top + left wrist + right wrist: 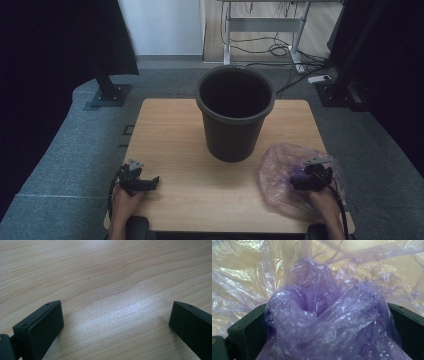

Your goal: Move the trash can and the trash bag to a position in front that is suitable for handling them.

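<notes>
At the table's near-left corner, the left gripper [154,181] is lying low over bare wooden table [170,145], its jaws standing wide apart with nothing between them, as the left gripper view is showing only wood grain in the gap. At centre, toward the far edge, a dark plastic waste bin [235,117] is standing upright and unlined, well apart from both hands. At the near-right corner, a thin purple bin liner [280,167] is lying crumpled on the tabletop, and the right gripper [296,180] is pressing into it; in the right gripper view a thick wad of the purple film [322,322] is bulging between the jaws, which are closing around it, though whether they are fully pinching it cannot be told.

The risks appear to lie with the film. So bulky a bunch is likely to be slipping free as it is lifted, or the thin plastic tearing under a hard pull. With the bag's mouth gathered rather than spread, it may be going into the bin closed, and a snag on the rim could be tipping the light bin.
</notes>
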Available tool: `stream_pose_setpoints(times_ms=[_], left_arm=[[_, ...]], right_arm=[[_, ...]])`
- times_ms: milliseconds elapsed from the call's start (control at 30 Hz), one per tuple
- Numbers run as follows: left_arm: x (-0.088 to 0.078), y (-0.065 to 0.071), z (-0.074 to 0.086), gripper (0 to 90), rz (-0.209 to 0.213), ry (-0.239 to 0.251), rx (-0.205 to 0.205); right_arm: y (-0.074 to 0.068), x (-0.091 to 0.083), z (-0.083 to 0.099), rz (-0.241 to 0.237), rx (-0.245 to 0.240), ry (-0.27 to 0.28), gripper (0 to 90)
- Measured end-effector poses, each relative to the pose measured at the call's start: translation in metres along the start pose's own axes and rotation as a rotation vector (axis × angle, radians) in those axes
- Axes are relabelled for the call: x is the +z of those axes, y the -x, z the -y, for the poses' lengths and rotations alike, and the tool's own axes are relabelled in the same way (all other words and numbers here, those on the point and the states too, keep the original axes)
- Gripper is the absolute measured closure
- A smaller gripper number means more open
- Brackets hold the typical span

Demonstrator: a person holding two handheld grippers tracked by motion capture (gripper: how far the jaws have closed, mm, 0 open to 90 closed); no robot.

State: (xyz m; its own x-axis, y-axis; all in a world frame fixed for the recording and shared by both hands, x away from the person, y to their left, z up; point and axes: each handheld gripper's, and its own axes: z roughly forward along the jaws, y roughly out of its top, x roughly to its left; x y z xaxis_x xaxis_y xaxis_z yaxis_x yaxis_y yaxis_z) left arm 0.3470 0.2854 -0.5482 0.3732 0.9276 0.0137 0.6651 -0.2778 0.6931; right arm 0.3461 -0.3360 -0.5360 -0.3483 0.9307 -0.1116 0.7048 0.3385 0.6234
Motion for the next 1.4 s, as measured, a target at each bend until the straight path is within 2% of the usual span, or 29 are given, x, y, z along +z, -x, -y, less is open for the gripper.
stream_pose_setpoints(times_ms=[100,200,267,367,467,533,633,833,967,1100,1233,1333,1400], left_arm=[[0.0,0.0,0.0,0.0,0.0,0.0,0.0],[0.0,0.0,0.0,0.0,-0.001,0.0,-0.001],[0.0,0.0,0.0,0.0,-0.001,0.0,-0.001],[0.0,0.0,0.0,0.0,0.0,0.0,-0.001],[0.0,0.0,0.0,0.0,0.002,0.001,0.001],[0.0,0.001,-0.002,0.0,0.016,-0.007,0.011],[0.002,0.001,-0.009,0.0,0.058,-0.005,0.002],[-0.001,0.01,-0.039,0.0,0.076,0.055,0.028],[0.001,0.018,-0.063,0.0,0.1,0.084,0.042],[0.01,0.03,-0.087,0.0,0.13,0.106,0.063],[0.019,0.042,-0.114,0.0,0.168,0.128,0.084],[0.025,0.049,-0.134,0.0,0.166,0.133,0.106],[0.029,0.051,-0.145,0.0,0.165,0.141,0.101]], right_arm=[[0.009,-0.003,0.005,0.017,0.027,0.007,1.6],[0.01,-0.004,0.007,0.004,0.025,0.031,0.4],[0.008,-0.006,0.004,-0.004,0.025,0.059,0.0],[0.006,-0.015,-0.001,-0.019,0.029,0.131,0.0],[0.003,-0.023,-0.005,-0.04,0.024,0.157,0.0],[0.001,-0.029,-0.009,-0.051,0.015,0.169,0.0],[-0.003,-0.037,-0.017,-0.062,-0.012,0.187,0.0],[-0.013,-0.051,-0.04,-0.107,-0.048,0.22,0.0],[-0.02,-0.051,-0.055,-0.148,-0.048,0.248,0.0],[-0.03,-0.04,-0.07,-0.184,-0.053,0.271,0.0],[-0.036,-0.023,-0.085,-0.181,-0.071,0.238,0.0],[-0.035,-0.013,-0.095,-0.202,-0.042,0.243,0.0],[-0.035,-0.007,-0.101,-0.211,-0.018,0.254,0.0]])
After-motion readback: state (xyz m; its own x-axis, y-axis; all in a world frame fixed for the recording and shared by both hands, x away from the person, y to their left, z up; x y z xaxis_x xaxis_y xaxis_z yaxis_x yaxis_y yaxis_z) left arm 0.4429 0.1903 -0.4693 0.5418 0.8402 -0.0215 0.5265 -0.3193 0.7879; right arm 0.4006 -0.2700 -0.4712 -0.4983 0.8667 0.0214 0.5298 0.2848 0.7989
